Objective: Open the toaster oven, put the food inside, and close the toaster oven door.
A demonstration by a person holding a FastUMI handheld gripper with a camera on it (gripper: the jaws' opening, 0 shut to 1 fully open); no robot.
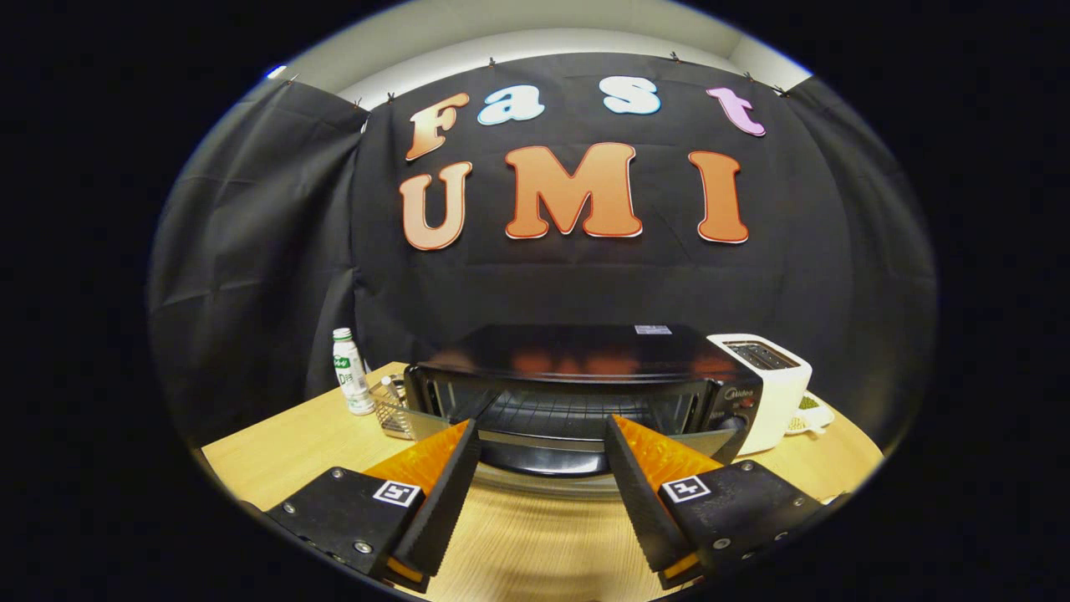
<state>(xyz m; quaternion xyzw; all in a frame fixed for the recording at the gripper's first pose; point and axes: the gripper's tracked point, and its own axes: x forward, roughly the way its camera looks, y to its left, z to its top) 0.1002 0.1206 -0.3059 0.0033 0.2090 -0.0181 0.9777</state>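
Note:
The black toaster oven (pixel 585 347) stands on the wooden table just ahead of my fingers. Its door (pixel 543 458) hangs folded down toward me, and the wire rack (pixel 577 411) inside looks bare. My gripper (pixel 542 426) is open, its fingers spread wide in front of the lowered door with nothing between them. The left fingertip (pixel 464 439) and right fingertip (pixel 619 435) sit level with the door's front edge. A small white dish (pixel 809 415) holding something green lies behind the oven's right side.
A white pop-up toaster (pixel 773 376) stands against the oven's right side. Left of the oven are a wire basket (pixel 394 411) and a white bottle (pixel 351 372). Bare wooden table (pixel 535 535) lies under my fingers.

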